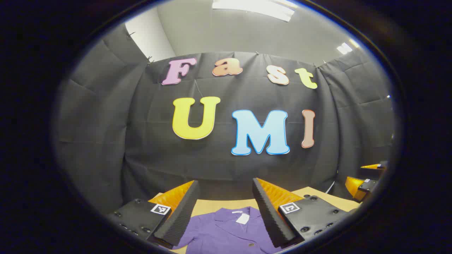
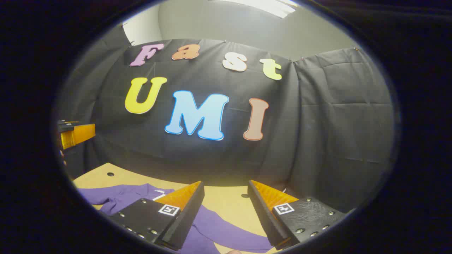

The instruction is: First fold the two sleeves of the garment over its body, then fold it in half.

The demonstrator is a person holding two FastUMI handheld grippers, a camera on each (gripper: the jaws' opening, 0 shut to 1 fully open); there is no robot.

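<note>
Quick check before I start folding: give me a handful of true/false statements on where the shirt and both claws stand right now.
1. The purple shirt lies on the wooden table. True.
2. The left claw is shut on the shirt's collar. False: its fingers stand apart above the shirt, gripping nothing.
3. The right claw is open. True: bare table shows between its fingers.
4. A sleeve of the shirt lies spread out on the table in the right gripper view. True.
5. The shirt is already folded in half. False: in the left gripper view the collar, its white tag and the button front lie open and flat.
</note>
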